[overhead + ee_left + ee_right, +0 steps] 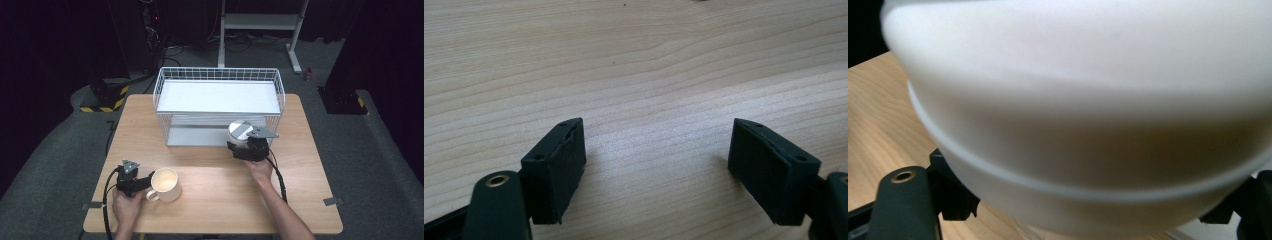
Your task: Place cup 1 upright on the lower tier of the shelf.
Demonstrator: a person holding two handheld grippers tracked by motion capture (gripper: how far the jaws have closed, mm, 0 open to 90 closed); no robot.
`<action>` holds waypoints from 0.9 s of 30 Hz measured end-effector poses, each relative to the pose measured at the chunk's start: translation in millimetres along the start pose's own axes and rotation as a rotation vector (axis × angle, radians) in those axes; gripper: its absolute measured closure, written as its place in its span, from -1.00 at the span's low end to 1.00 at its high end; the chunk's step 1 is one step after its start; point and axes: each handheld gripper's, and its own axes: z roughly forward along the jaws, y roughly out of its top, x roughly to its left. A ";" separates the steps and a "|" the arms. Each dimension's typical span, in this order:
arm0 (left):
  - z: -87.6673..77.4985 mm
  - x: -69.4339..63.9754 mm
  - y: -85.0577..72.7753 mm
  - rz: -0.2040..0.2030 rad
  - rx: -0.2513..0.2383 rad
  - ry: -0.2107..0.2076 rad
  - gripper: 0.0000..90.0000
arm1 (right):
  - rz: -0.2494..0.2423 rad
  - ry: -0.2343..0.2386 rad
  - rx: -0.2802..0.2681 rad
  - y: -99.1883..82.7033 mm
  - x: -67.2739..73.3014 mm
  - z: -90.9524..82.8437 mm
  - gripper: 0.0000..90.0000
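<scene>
Currently my right tool (243, 145) clamps the white container (240, 132) at the wire rack (218, 75) front, not yet shelved; my left tool (656, 165) stands apart, empty, beside the mug (165, 184).

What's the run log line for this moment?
left gripper: open, beside mug | right gripper: shut on white bowl, at rack front | table
</scene>
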 end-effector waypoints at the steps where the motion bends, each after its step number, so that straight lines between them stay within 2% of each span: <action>1: 0.0 0.0 0.0 0.000 -0.001 -0.001 -0.48 | 0.004 -0.007 0.001 -0.5 -1.2 1.5 -0.58; 6: 0.0 0.0 0.0 0.000 0.000 -0.001 -0.48 | 0.023 -0.030 0.020 -4.5 -7.6 8.8 -0.58; 13: 0.0 0.0 0.0 0.000 0.000 -0.001 -0.48 | 0.036 -0.066 0.020 -7.5 -16.5 14.4 -0.58; 19: 0.0 0.0 0.0 0.000 0.000 -0.001 -0.48 | 0.046 -0.091 0.028 -9.9 -19.1 19.3 -0.58; 23: 0.1 -0.1 -0.1 0.001 -0.002 0.000 -0.48 | 0.046 -0.101 0.038 -11.4 -20.3 23.3 -0.58; 27: 0.0 0.0 0.0 0.003 0.000 0.000 -0.48 | 0.023 -0.112 0.057 -4.4 -19.3 29.1 -0.58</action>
